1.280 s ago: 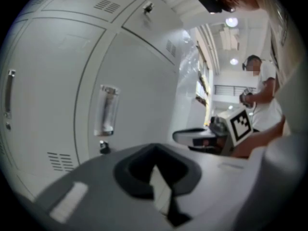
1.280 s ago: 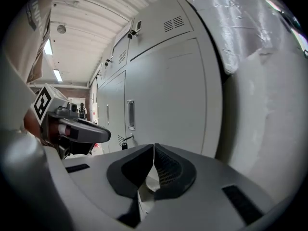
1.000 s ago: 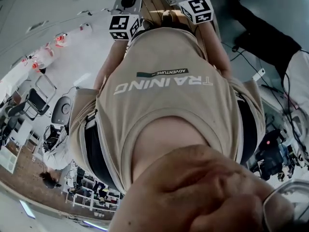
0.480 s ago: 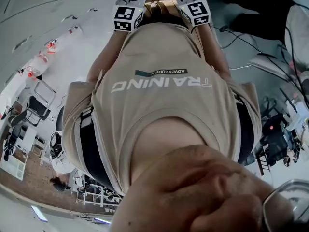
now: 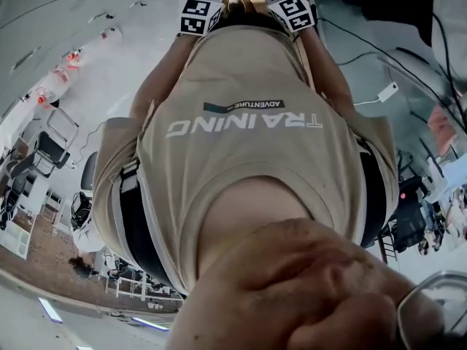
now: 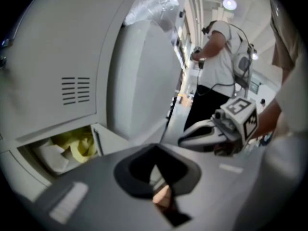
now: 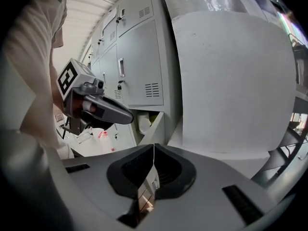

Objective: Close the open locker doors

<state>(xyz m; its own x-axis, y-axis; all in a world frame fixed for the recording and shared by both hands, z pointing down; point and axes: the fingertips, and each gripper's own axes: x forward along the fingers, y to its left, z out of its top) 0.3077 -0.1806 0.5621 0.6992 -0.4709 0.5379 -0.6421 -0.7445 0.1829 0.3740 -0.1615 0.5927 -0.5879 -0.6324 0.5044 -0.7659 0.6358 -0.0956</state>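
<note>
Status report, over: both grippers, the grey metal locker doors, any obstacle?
Left gripper shut, empty. Right gripper shut, empty. One grey metal lower locker door ajar, untouched. Nothing seen in its way.

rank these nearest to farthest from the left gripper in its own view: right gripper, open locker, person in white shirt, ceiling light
1. right gripper, close at right; open locker, lower left, too close to call against it
2. person in white shirt, upper right, down the aisle
3. ceiling light, top, farthest
</note>
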